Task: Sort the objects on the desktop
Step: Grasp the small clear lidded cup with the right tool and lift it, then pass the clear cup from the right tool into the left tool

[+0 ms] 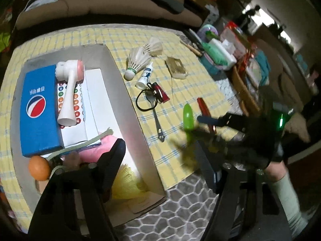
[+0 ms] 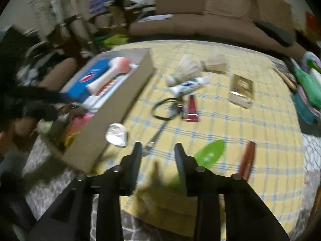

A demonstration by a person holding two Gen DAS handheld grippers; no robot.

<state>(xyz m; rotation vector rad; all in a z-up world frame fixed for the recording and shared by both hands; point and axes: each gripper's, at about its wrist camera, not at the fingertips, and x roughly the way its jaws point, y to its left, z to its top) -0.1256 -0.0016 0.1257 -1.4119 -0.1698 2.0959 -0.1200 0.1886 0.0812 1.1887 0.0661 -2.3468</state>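
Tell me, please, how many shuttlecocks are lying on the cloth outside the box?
2. One shuttlecock lies near the box, beside the white tube. The other lies just behind it, farther from the camera. More may be hidden inside the box.

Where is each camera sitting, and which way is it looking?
Left wrist: rides the left gripper, looking down over the cardboard box and checked tablecloth; the right gripper and a sleeved arm show at right.
Right wrist: rides the right gripper, jaws open, facing across the table toward the sofa; the left gripper reaches over the box at left.
Shared: box, shuttlecocks, green piece, spoon.
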